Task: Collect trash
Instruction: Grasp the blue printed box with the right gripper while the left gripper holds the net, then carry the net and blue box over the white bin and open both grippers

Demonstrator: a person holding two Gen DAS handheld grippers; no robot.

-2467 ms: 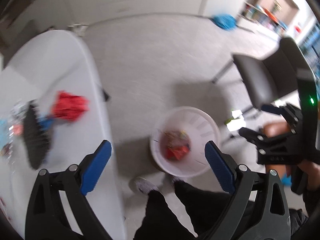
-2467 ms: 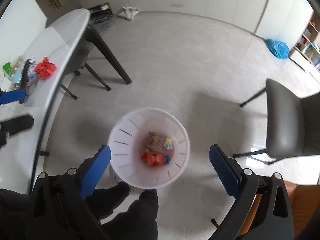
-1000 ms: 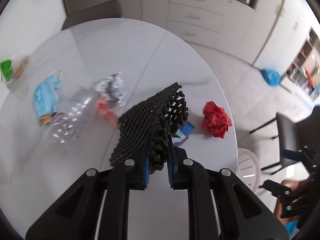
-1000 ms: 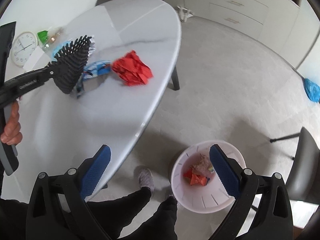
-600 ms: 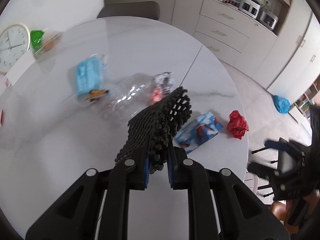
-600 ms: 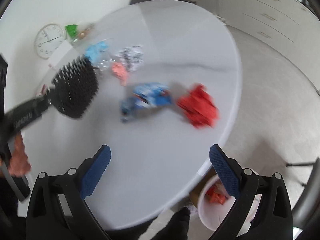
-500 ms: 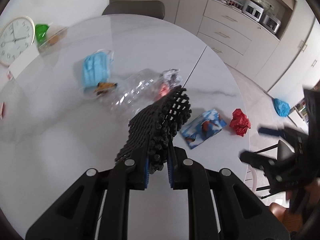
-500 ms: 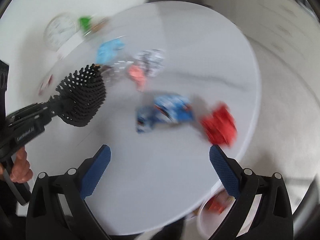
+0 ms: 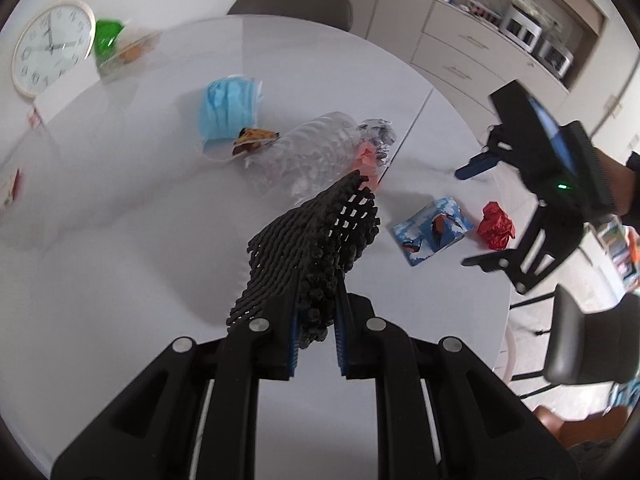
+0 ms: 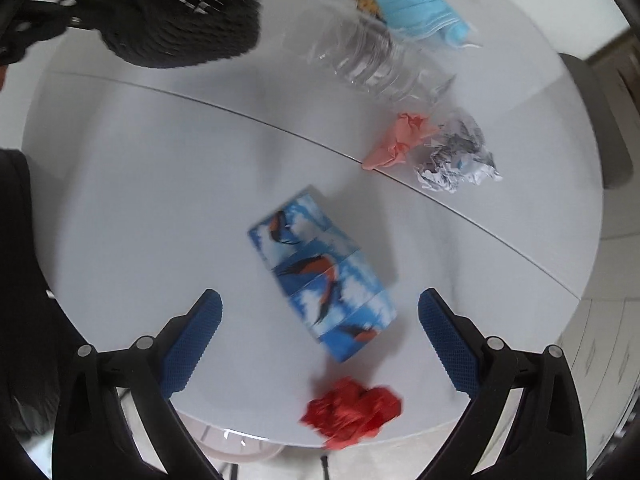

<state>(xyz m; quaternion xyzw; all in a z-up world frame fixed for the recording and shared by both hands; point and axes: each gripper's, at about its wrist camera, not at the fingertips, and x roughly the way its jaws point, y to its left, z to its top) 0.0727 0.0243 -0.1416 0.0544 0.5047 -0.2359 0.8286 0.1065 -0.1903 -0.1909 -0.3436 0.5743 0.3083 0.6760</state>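
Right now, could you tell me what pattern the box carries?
Blue sky, white clouds, orange-and-black birds on the box; right wrist view.

A round white worktop (image 10: 160, 184), split by a thin seam, carries scattered litter: a blue bird-printed carton (image 10: 322, 276) at centre, a crumpled red wrapper (image 10: 352, 410) near the edge, pink paper (image 10: 398, 140) touching a grey foil wad (image 10: 458, 156), a crushed clear bottle (image 10: 372, 64) and a blue face mask (image 10: 424, 14).

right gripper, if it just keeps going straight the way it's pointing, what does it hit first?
Most likely the blue bird-print box lying on the white table. The right gripper points down at the tabletop with its jaws wide, starting to close, nothing between them. The box's near end sits in that line; the red crumpled wrapper lies nearer the edge. Depth is uncertain.
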